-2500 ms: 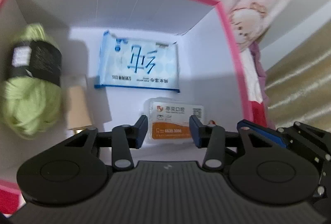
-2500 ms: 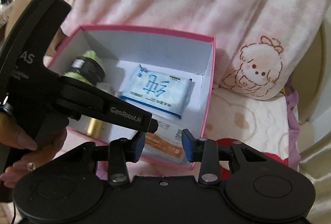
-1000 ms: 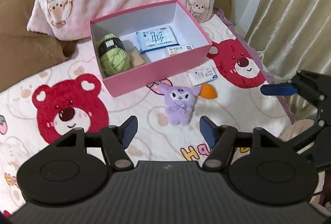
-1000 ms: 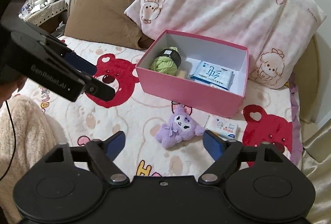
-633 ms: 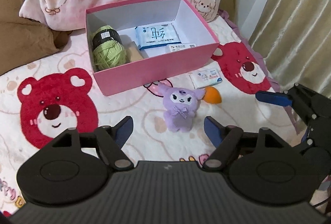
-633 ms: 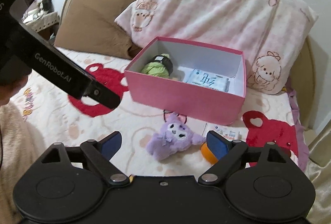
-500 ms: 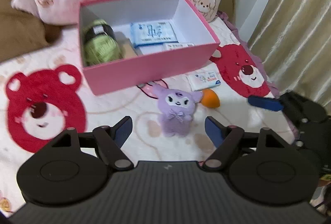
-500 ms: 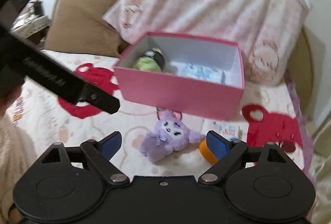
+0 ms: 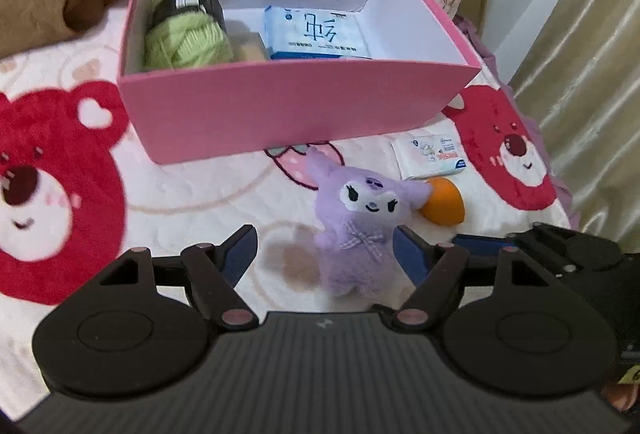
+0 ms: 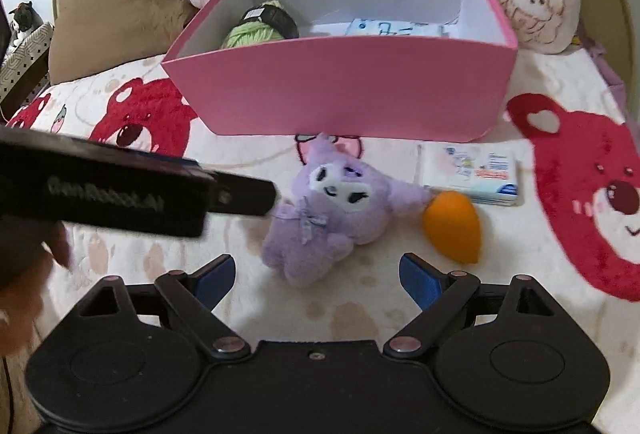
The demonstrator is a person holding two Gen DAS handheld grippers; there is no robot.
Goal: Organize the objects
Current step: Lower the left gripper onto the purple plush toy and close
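Both tongs stand open with nothing gripped: the left tongs [image 9: 324,254], whose jaws have just narrowed a little, frame the purple plush toy [image 9: 358,230] on the bed, and the right tongs [image 10: 316,276] hover just short of it. Beside the toy lie an orange sponge [image 10: 454,220] and a small tissue pack [image 10: 472,173]. Beyond stands the pink box [image 9: 288,109], holding green yarn [image 9: 186,41] and a blue wipes pack [image 9: 316,35].

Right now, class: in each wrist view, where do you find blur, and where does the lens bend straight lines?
Left wrist view: the red bear print at the left edge is smeared, the purple plush sharper. Right wrist view: the left gripper crossing the frame is blurred, its lettering soft. Both views: the pink box bulges and its edges curve.
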